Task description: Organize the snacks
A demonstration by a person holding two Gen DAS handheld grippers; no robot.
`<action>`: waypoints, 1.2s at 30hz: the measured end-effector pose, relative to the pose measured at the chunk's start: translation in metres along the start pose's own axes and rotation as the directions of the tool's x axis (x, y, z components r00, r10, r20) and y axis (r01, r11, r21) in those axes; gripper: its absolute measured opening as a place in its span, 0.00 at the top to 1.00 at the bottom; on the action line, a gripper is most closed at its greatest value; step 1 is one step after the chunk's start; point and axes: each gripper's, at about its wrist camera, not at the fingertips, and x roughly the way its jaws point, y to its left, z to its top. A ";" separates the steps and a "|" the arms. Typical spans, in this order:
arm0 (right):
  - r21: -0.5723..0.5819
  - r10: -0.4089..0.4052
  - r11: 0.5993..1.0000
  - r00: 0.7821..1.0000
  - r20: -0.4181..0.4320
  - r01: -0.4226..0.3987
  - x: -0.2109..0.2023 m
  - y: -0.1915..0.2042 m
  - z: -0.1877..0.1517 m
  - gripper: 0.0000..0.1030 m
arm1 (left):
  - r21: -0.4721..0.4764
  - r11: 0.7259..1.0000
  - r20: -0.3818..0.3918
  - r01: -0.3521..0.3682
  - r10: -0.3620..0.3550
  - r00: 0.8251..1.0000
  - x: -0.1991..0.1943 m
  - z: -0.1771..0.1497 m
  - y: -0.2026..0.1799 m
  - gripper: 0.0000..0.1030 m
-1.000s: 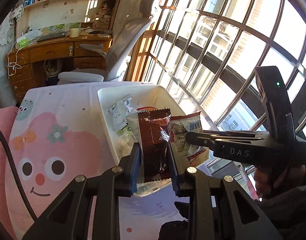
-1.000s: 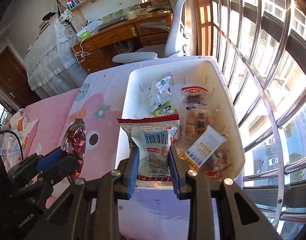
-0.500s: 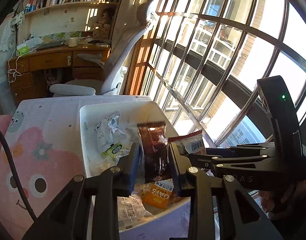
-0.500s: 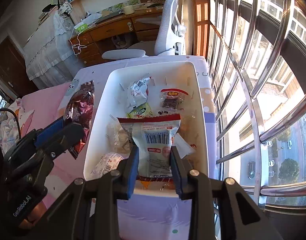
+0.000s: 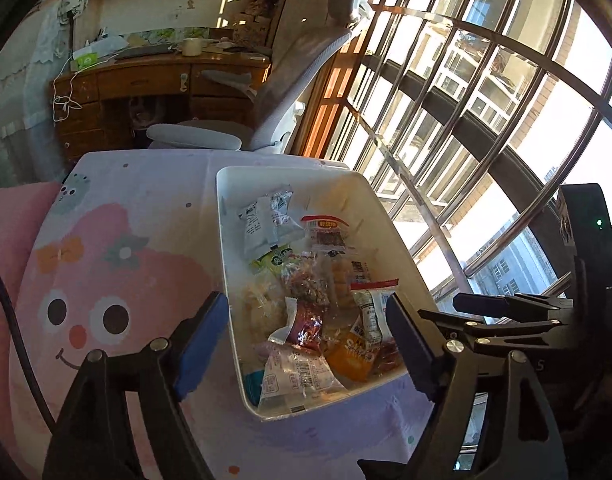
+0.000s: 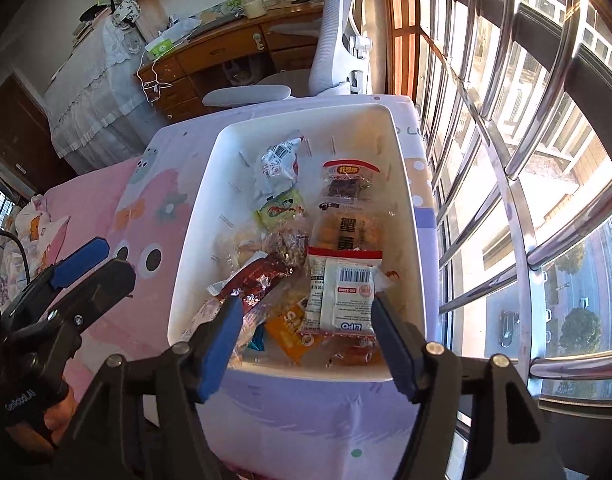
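Observation:
A white bin (image 5: 290, 172) holds several snack packets. My left gripper (image 5: 306, 340) hangs over its near end, jaws opening, nothing pressed between the blue pads. A brown foil packet (image 5: 304, 324) lies loose in the bin below it. My right gripper (image 6: 307, 336) is also above the near end of the bin (image 6: 306, 114), jaws opening. A white packet with a barcode and red edge (image 6: 341, 292) lies flat on the pile beneath it, beside the brown foil packet (image 6: 262, 276). Each gripper shows in the other's view: the right gripper (image 5: 441, 307) and the left gripper (image 6: 94, 272).
The bin sits on a table with a pink cartoon-face cloth (image 5: 106, 280), close to the right edge. Metal window bars (image 5: 465, 120) run along that side. A grey office chair (image 5: 290, 92) and a wooden desk (image 5: 146, 80) stand behind the table.
Both grippers opened. The brown packet left my left gripper and the white barcode packet left my right gripper; both now lie in the bin.

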 end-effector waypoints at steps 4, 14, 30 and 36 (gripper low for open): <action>0.000 0.000 1.000 1.000 -0.025 0.000 0.005 0.017 -0.014 0.25 | -0.016 0.999 -0.049 -0.041 0.040 0.998 -0.009 -0.018 0.017 0.20; 0.023 0.000 1.000 0.998 -0.059 0.002 0.011 0.075 -0.059 0.16 | -0.013 0.987 -0.200 -0.162 0.156 0.967 -0.040 -0.062 0.071 0.20; 0.050 -0.001 0.999 1.000 0.013 0.001 -0.049 0.178 -0.093 0.11 | 0.074 0.983 -0.210 -0.169 0.181 0.961 -0.142 -0.054 0.132 0.20; 0.159 0.062 0.985 0.998 0.006 -0.062 -0.079 0.182 -0.099 0.08 | 0.123 0.980 -0.159 -0.156 0.175 0.972 -0.174 -0.036 0.111 0.17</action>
